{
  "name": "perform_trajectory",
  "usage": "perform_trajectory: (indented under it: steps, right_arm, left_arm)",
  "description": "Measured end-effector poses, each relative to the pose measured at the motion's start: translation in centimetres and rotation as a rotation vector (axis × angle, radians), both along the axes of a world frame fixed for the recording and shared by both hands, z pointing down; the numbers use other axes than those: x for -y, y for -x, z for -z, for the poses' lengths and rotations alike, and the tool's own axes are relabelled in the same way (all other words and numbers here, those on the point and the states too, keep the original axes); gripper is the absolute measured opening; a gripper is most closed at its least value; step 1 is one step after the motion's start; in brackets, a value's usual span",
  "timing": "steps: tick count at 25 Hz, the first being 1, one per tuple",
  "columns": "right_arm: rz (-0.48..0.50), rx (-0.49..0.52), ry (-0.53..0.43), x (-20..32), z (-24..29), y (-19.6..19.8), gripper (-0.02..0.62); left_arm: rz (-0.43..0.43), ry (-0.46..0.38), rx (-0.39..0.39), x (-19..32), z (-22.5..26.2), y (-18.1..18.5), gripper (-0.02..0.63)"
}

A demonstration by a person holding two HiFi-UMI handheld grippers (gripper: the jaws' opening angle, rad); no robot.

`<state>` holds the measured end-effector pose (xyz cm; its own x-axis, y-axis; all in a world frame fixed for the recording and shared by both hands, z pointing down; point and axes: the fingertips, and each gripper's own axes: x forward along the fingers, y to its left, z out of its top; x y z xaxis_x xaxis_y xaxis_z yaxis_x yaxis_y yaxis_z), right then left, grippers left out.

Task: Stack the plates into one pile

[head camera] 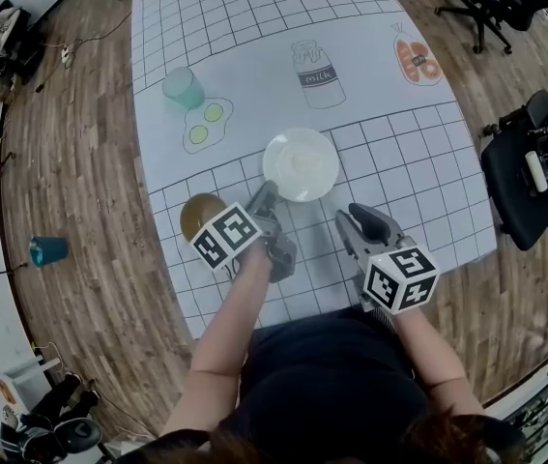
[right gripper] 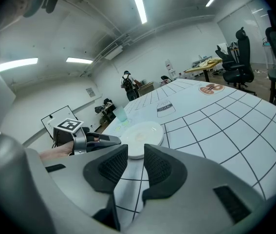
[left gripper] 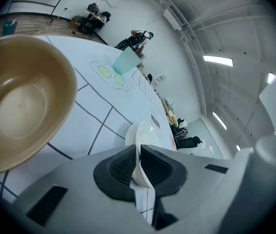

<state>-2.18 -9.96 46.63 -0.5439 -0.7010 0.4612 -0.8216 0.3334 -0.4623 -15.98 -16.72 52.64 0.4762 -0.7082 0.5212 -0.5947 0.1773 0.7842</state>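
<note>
A white round plate (head camera: 300, 164) (left gripper: 138, 132) (right gripper: 140, 136) lies near the middle of a table covered by a white mat with a black grid (head camera: 418, 162), seen from above. Whether the plate rests fully on the mat cannot be told. The left gripper (head camera: 265, 192) (left gripper: 138, 168) (right gripper: 104, 140), grey with a black-and-white marker cube, has its jaws clamped on the plate's near left rim; its own view shows the thin white rim pinched between the two black ribbed pads (left gripper: 120, 167). Just beside that gripper, to its left, a tan bowl-shaped plate (head camera: 199, 216) (left gripper: 21, 101) sits on the mat, apart from the white plate. The right gripper (head camera: 354, 213) (right gripper: 135, 167) hovers near the white plate's near right side with its jaws apart and nothing between them; the white plate lies beyond its tips. Further along the mat stands a translucent teal cup (head camera: 184, 88) (left gripper: 126, 61) (right gripper: 120, 114), next to a printed drawing of fried eggs (head camera: 206, 124). A printed milk bottle (head camera: 317, 73) and a printed orange food picture (head camera: 418, 59) lie beyond the plate. Around the table is a wooden floor (head camera: 71, 162), with a blue cup (head camera: 48, 250) on it at left and black office chairs (head camera: 525, 177) at right.
</note>
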Motion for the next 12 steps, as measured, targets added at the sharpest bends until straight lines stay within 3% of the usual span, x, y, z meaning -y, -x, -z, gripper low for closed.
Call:
perform_trajectory:
  steps: [7,12]
  right_arm:
    - [0.005,-0.007,-0.012,0.03,0.31,0.0,0.12]
    - [0.008,-0.004,-0.014,-0.09,0.46,0.02,0.12]
  left_arm:
    - [-0.013,0.032,-0.001,-0.38,-0.68,-0.65,0.041]
    - [-0.019,0.011,0.062,-0.68,-0.37,-0.88,0.124]
